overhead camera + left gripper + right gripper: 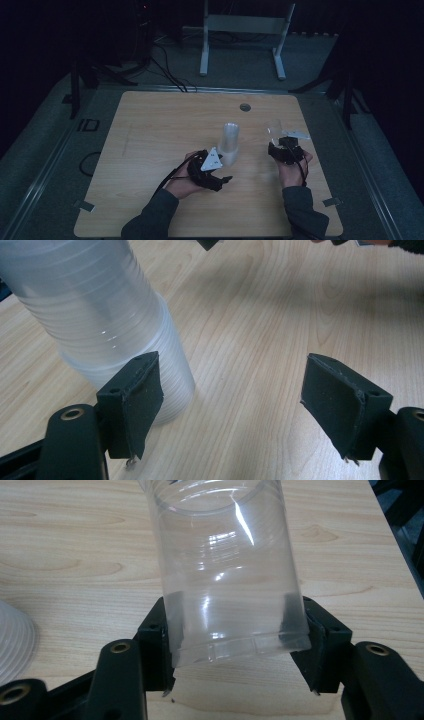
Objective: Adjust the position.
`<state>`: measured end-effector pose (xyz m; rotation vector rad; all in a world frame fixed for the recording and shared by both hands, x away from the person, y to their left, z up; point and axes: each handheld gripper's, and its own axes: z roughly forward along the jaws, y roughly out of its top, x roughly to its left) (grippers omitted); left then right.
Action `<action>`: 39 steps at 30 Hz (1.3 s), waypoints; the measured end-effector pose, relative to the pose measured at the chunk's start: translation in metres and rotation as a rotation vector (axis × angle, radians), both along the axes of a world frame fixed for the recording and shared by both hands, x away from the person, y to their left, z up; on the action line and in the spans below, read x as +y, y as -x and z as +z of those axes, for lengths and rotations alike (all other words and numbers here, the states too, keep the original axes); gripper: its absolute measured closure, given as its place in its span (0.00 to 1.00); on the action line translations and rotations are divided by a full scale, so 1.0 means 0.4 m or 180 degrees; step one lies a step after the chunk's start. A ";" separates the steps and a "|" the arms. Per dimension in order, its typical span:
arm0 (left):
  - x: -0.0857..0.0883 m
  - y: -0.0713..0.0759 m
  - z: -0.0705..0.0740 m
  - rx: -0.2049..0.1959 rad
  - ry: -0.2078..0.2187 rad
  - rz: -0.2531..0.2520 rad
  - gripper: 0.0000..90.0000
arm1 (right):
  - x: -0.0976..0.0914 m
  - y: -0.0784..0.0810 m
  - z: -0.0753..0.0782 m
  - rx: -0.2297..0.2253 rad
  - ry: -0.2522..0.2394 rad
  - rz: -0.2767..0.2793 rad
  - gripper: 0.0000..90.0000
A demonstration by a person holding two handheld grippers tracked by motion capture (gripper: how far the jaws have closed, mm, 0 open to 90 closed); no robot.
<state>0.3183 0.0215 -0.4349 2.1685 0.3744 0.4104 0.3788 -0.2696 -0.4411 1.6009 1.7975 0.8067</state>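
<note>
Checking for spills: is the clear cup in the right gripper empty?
Empty: the clear cup shows the wooden table straight through its walls, with no liquid inside.

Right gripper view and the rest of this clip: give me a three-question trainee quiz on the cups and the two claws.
1. True or false: the right claw is clamped on a single clear cup.
2. In the left gripper view, where is the stack of cups relative to the left claw?
A. gripped between its jaws
B. standing on the table, outside its left-hand jaw
C. lying on its side
3. Fill in: the left claw's jaws are ____ with nothing between them.

Key
1. True; its jaws press both sides of the cup near one end.
2. B; the stack is beside that jaw, and contact cannot be judged.
3. open
</note>
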 end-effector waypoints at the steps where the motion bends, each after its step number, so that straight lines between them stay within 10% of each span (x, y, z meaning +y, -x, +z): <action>1: -0.001 0.000 0.001 -0.0003 0.0009 -0.0001 0.27 | 0.000 0.002 0.000 -0.0038 -0.0012 0.0005 0.47; 21: -0.041 -0.005 0.018 0.0007 0.0172 0.0070 0.27 | 0.034 0.047 -0.005 -0.0764 0.0131 -0.0029 0.47; 39: -0.082 -0.008 0.040 0.0003 0.0332 0.0060 0.28 | 0.030 0.072 -0.024 -0.1110 0.0055 -0.0048 0.47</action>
